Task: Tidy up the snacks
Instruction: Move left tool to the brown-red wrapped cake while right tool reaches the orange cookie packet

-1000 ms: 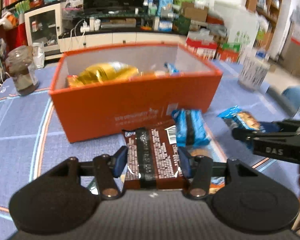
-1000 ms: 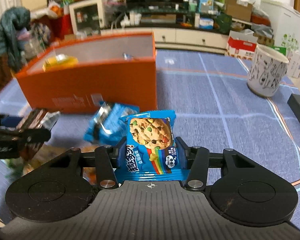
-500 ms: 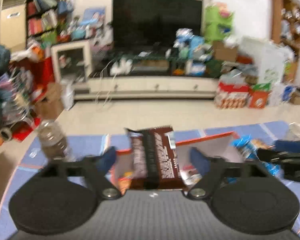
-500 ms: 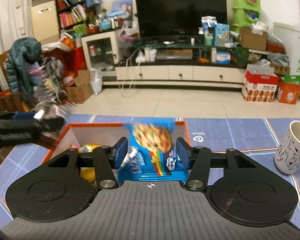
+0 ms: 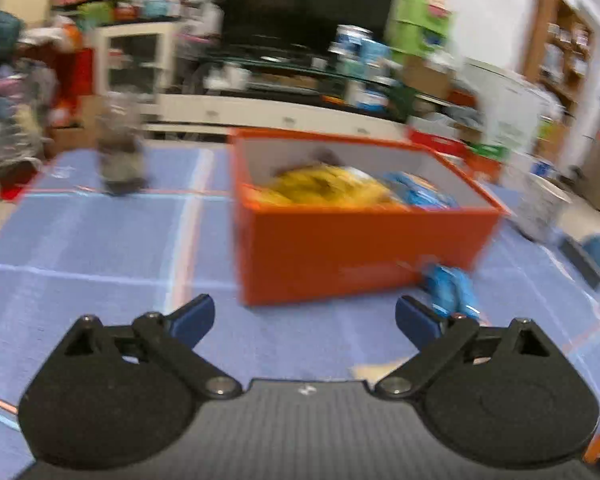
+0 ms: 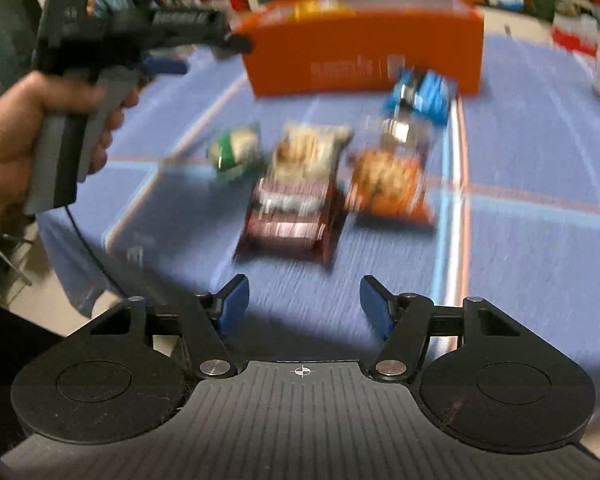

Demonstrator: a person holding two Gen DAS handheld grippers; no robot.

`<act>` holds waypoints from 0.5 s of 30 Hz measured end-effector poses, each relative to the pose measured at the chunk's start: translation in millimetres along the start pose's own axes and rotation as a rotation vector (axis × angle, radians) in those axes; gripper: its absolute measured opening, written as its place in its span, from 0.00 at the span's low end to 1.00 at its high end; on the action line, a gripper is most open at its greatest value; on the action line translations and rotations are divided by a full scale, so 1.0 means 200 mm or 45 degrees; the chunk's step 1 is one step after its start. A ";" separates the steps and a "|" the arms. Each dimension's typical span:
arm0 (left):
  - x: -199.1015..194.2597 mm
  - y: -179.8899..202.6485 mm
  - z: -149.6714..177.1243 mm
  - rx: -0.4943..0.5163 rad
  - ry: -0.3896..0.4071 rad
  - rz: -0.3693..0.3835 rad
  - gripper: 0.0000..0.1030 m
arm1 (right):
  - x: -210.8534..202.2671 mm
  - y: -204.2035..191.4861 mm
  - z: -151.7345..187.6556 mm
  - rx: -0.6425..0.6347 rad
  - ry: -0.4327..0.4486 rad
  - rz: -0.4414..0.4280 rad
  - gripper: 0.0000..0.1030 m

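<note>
Left gripper (image 5: 305, 316): jaws have just been opening, now spread wide, nothing between them. It hangs over bare blue tablecloth (image 5: 100, 248), near side of the orange box (image 5: 364, 248).

Box holds a yellow bag (image 5: 328, 190) and a blue packet (image 5: 418, 194).

Right gripper (image 6: 304, 300): jaws have just been opening, partly apart, empty.

Loose snacks lie on the cloth ahead of it: brown bar pack (image 6: 296, 204), orange cookie pack (image 6: 388, 184), green-white packet (image 6: 234, 152), and a blue wrapper (image 6: 422, 94) touching the box front.

Person's hand (image 6: 24, 144) grips the left tool's handle. Frames blurred.
</note>
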State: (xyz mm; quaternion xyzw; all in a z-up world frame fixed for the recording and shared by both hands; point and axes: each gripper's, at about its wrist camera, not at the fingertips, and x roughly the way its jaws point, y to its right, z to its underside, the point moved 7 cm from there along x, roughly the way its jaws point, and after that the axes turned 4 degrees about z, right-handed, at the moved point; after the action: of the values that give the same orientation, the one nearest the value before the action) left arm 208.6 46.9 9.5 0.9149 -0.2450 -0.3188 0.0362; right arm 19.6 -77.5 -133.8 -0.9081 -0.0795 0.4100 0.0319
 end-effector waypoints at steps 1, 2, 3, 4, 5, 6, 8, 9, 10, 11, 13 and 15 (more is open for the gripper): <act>0.02 0.06 0.03 0.024 -0.030 0.046 0.93 | 0.02 -0.01 0.01 -0.021 -0.001 0.041 0.48; 0.03 0.09 0.06 0.055 -0.059 0.063 0.93 | 0.04 -0.02 0.01 -0.060 -0.005 0.116 0.48; 0.05 0.12 0.08 0.093 -0.077 0.044 0.93 | 0.06 -0.02 0.00 -0.079 0.002 0.172 0.48; 0.05 0.13 0.11 0.129 -0.089 0.013 0.93 | 0.06 0.00 -0.02 -0.071 0.021 0.199 0.48; 0.07 0.14 0.14 0.164 -0.112 0.001 0.93 | 0.06 0.00 -0.04 -0.072 0.039 0.236 0.48; 0.08 0.15 0.18 0.180 -0.148 0.009 0.93 | 0.06 0.01 -0.05 -0.096 0.047 0.280 0.50; 0.08 0.13 0.23 0.161 -0.206 0.018 0.93 | 0.11 0.00 -0.07 -0.145 0.045 0.338 0.50; 0.08 0.12 0.24 0.153 -0.222 0.017 0.93 | 0.12 0.00 -0.09 -0.148 0.062 0.349 0.54; 0.08 0.11 0.26 0.151 -0.240 0.009 0.93 | 0.14 -0.01 -0.11 -0.159 0.075 0.374 0.56; 0.09 0.10 0.28 0.159 -0.259 -0.003 0.93 | 0.15 -0.02 -0.13 -0.179 0.092 0.402 0.57; 0.09 0.09 0.30 0.167 -0.275 -0.018 0.93 | 0.19 -0.03 -0.17 -0.226 0.126 0.470 0.65; 0.08 0.07 0.32 0.167 -0.290 -0.017 0.93 | 0.24 -0.04 -0.22 -0.237 0.149 0.510 0.70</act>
State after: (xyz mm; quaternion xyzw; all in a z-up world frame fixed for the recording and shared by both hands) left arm 176.3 33.1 -47.2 0.8747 -0.2619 -0.4042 -0.0539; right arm 82.5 -61.1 -139.6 -0.9269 0.0671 0.3458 -0.1294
